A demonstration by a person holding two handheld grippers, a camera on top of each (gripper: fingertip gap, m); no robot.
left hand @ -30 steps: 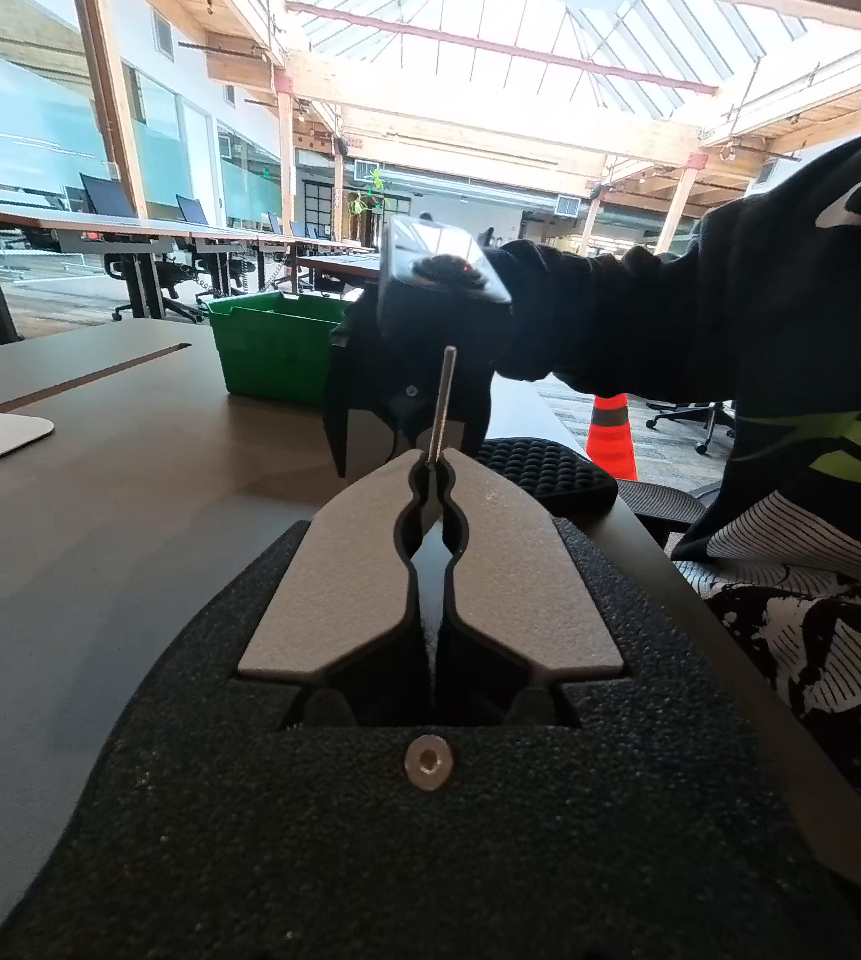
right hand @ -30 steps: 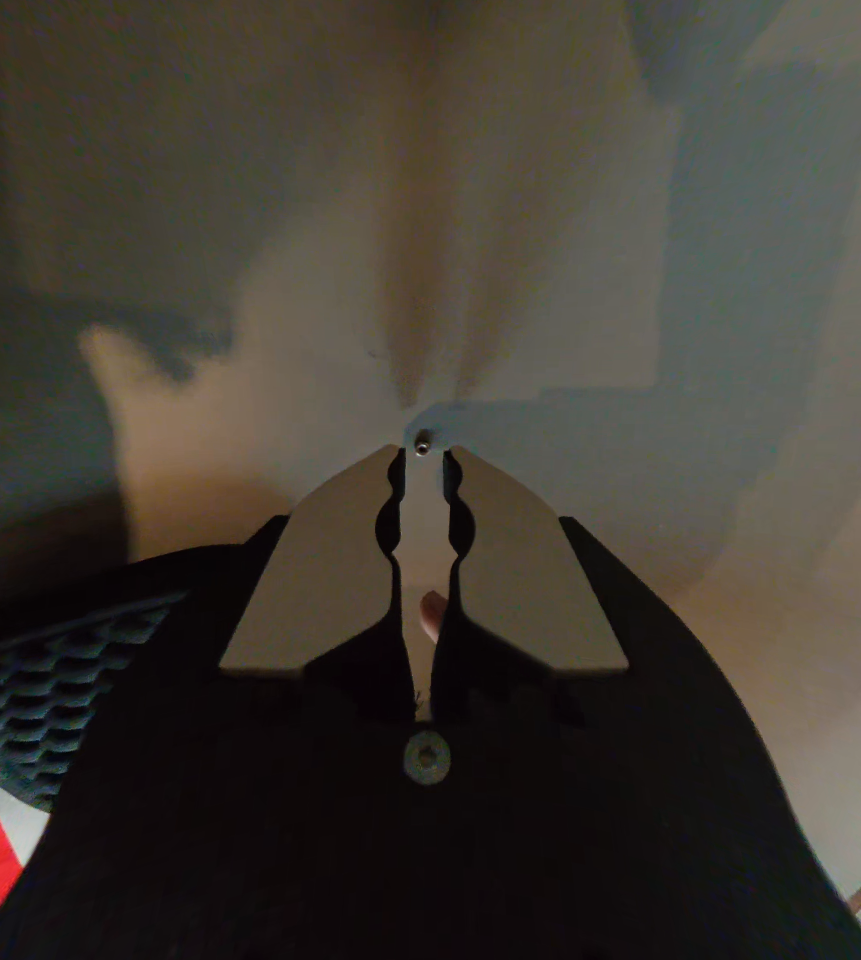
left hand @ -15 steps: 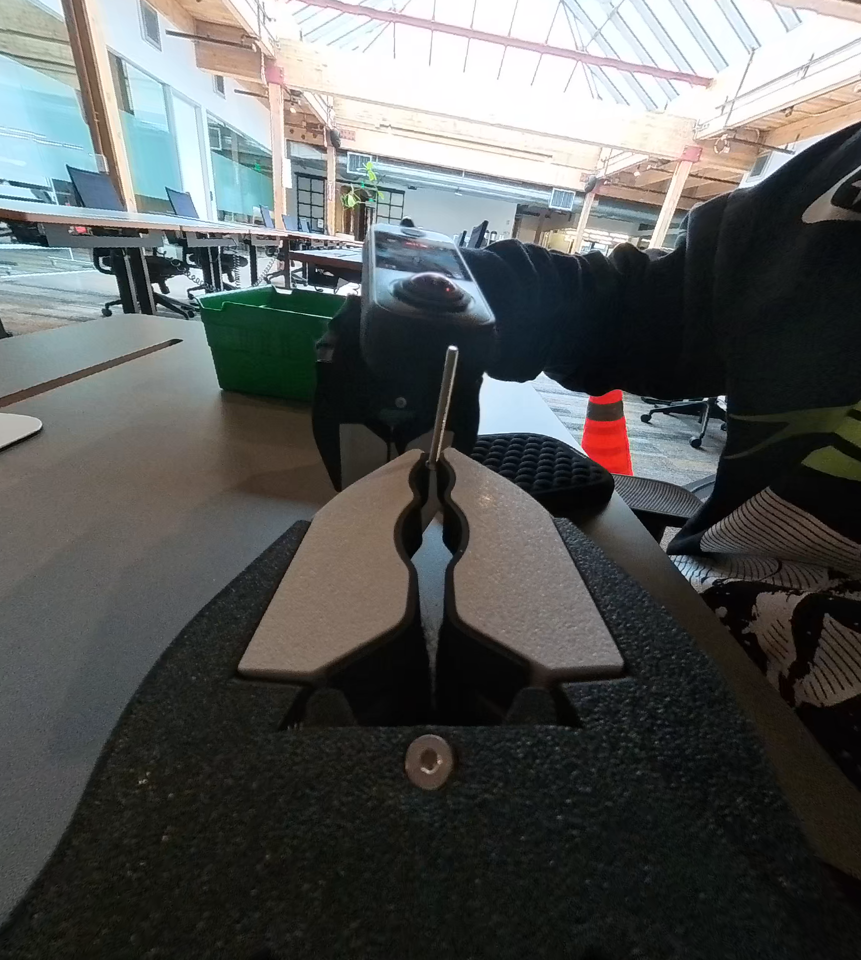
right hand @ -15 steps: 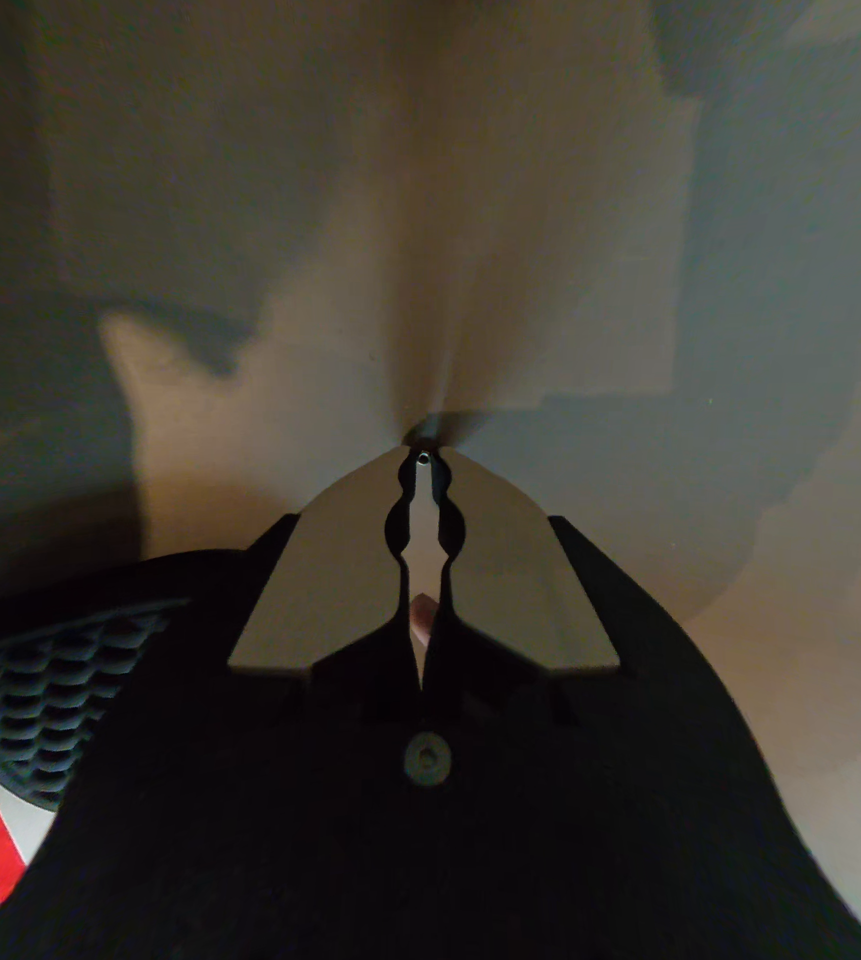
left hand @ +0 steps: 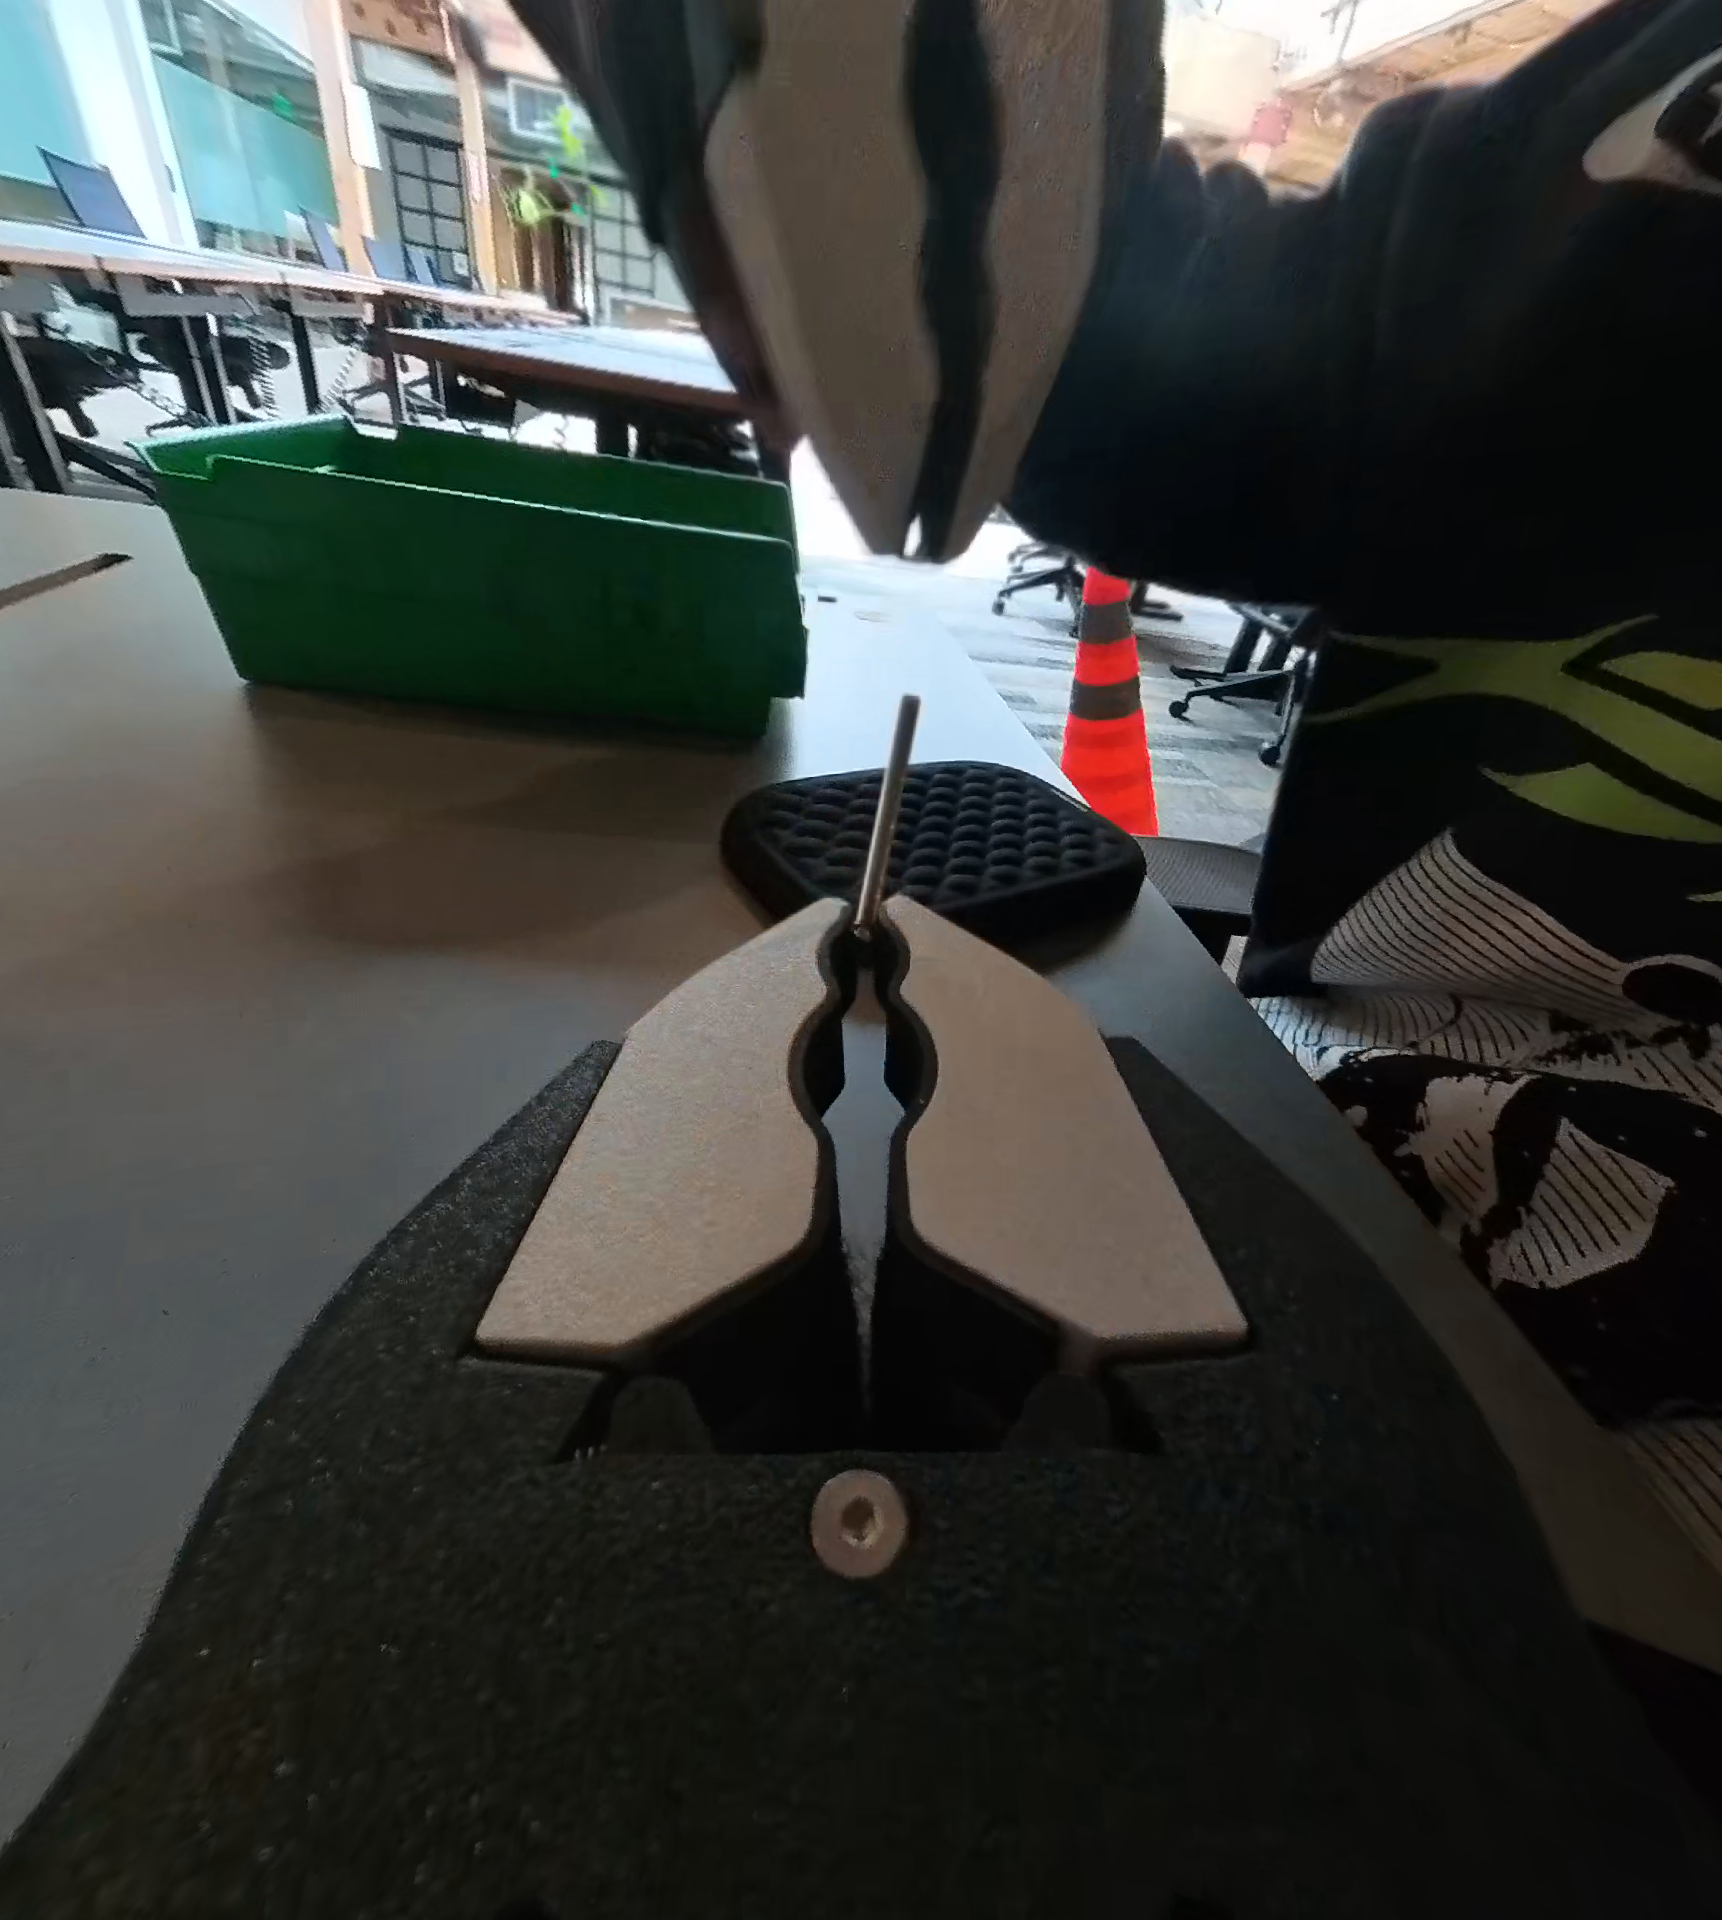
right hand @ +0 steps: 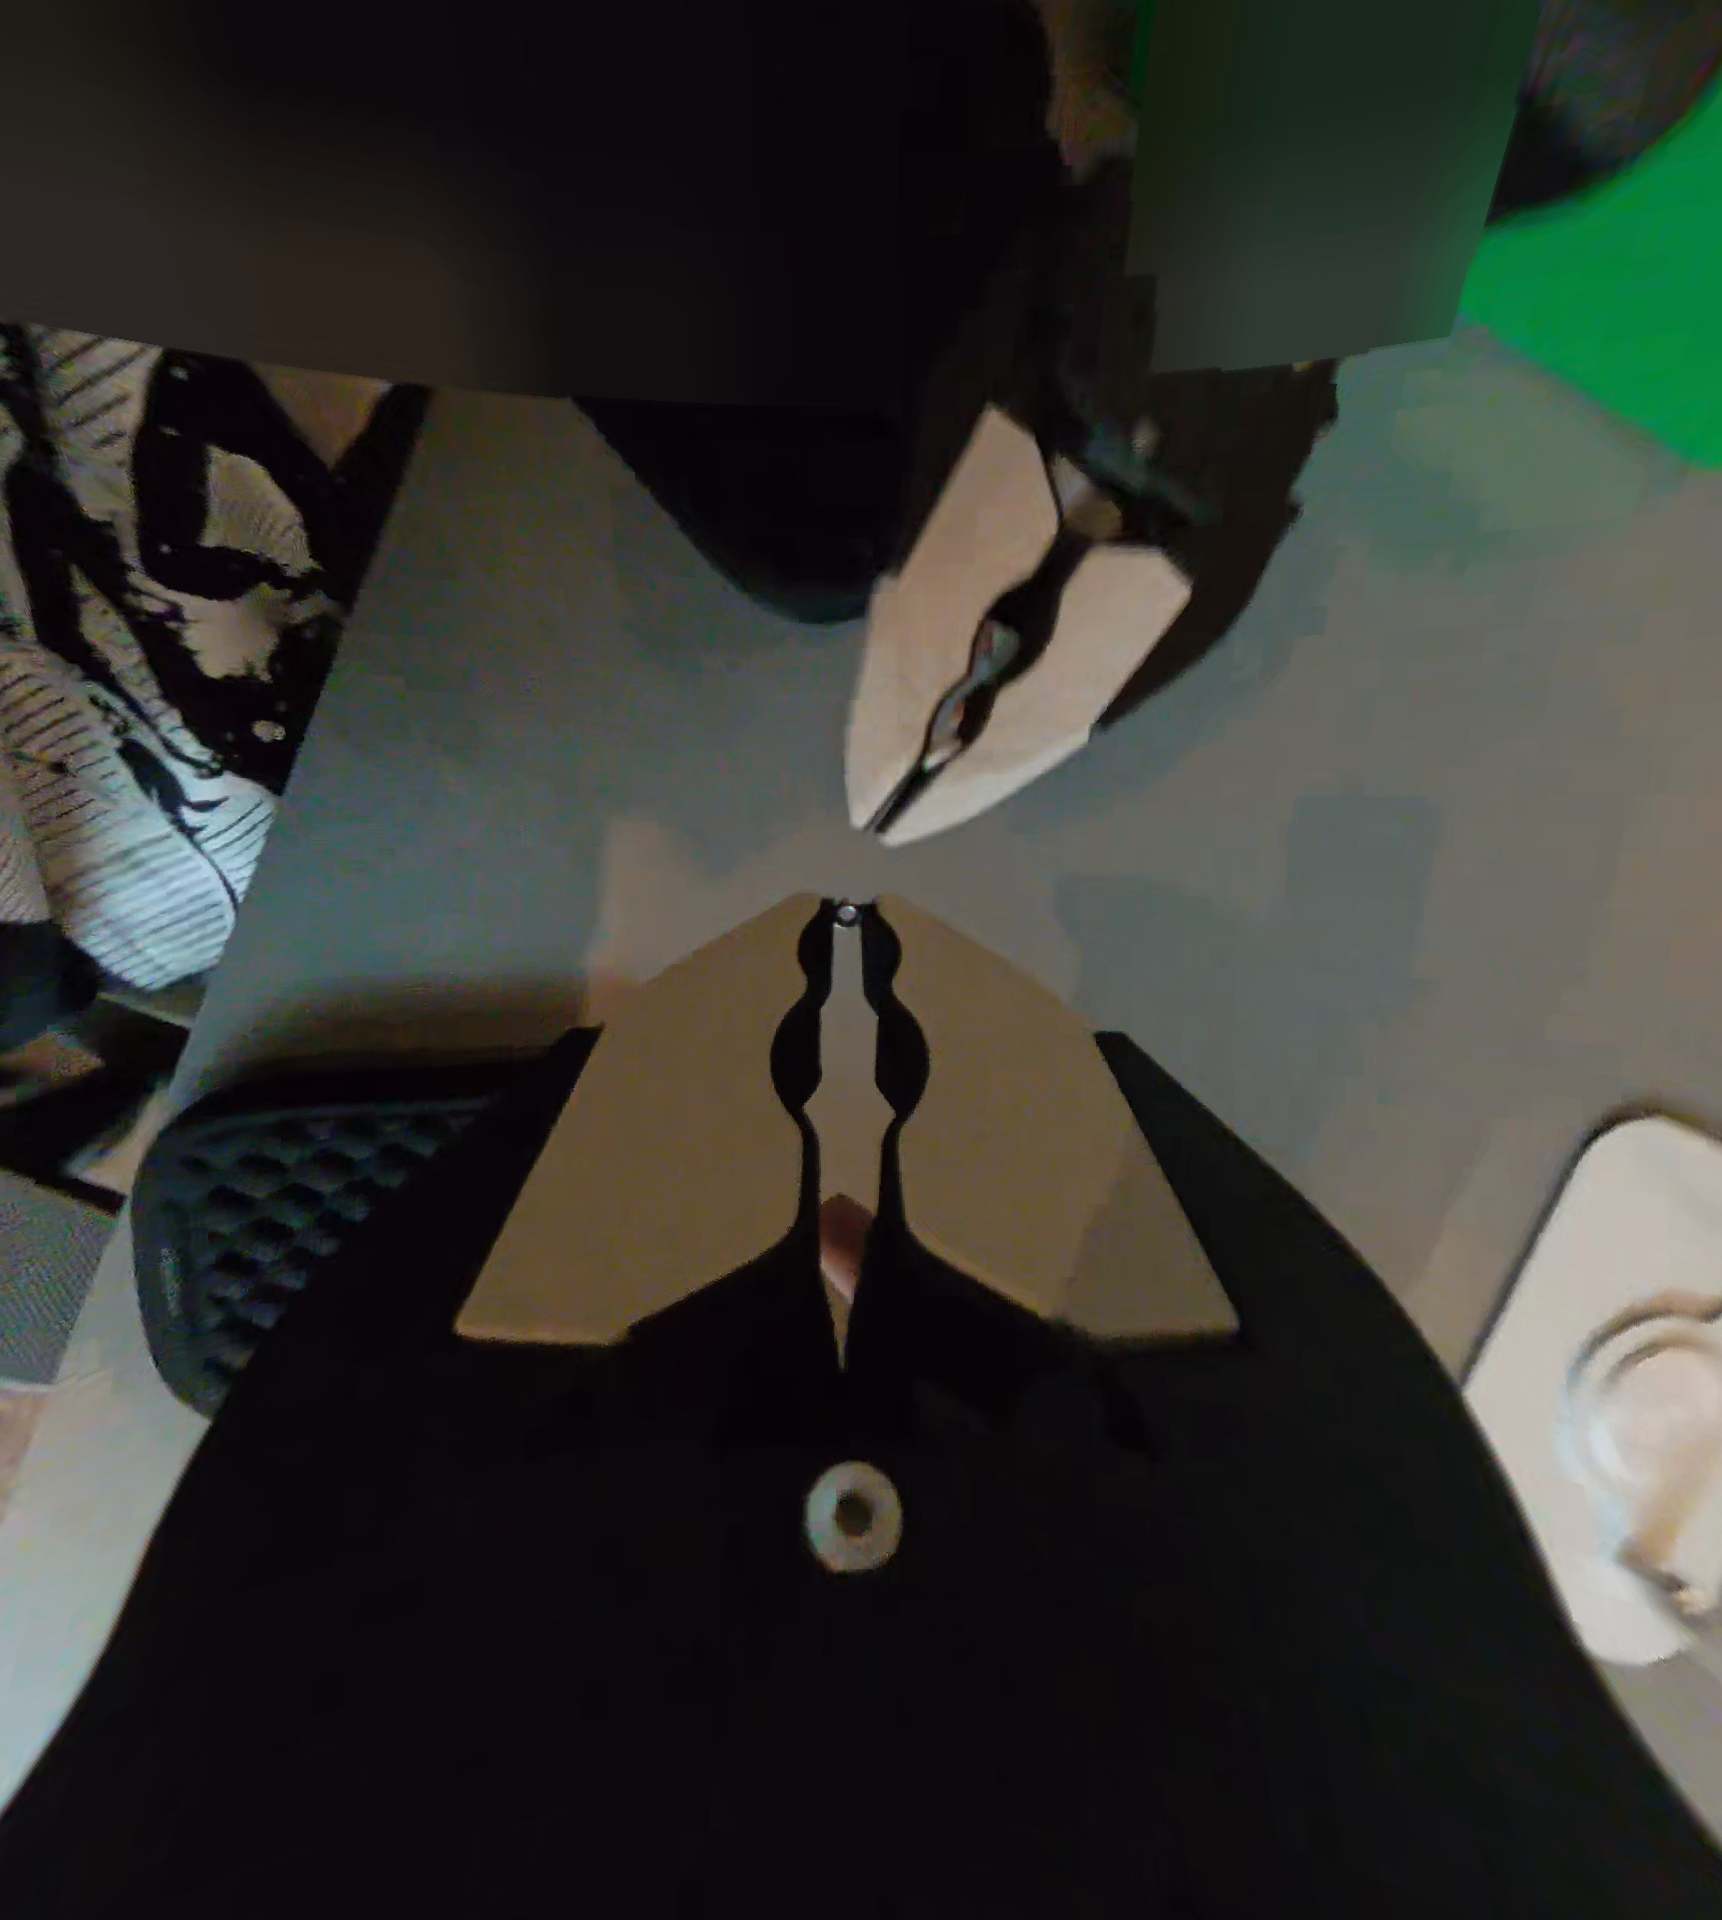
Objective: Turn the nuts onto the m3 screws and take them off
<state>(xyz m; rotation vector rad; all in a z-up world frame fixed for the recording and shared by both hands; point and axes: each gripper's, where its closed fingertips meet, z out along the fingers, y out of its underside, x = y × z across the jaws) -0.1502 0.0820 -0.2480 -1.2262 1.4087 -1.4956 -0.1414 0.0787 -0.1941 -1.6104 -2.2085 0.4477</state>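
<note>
Left wrist view: the left gripper (left hand: pixel 862 928) pinches the foot of a thin metal screw (left hand: pixel 888 810) between its fingertips. The screw's long axis stands nearly upright, tilted slightly right. Above hangs the right gripper (left hand: pixel 924 545), tips pointing down; a green bin (left hand: pixel 483 592) and black mat (left hand: pixel 982 842) sit behind on the table (left hand: pixel 213 935).

Right wrist view: looking down, the right gripper (right hand: pixel 846 914) grips a small nut (right hand: pixel 846 914) at its fingertips. The left gripper (right hand: pixel 883 821) lies just beyond, pointing towards it.

The bin (left hand: pixel 483 592) at the far left of the table (left hand: pixel 161 935) is bright green; the table is grey-brown. A black pad (left hand: pixel 950 842) with a honeycomb pattern lies near the right edge. Beyond it stands an orange cone (left hand: pixel 1106 717) with grey bands. The person's clothing (left hand: pixel 1522 935) is black with lime-green streaks and white pinstripes. The screw (left hand: pixel 888 810) is silver.
</note>
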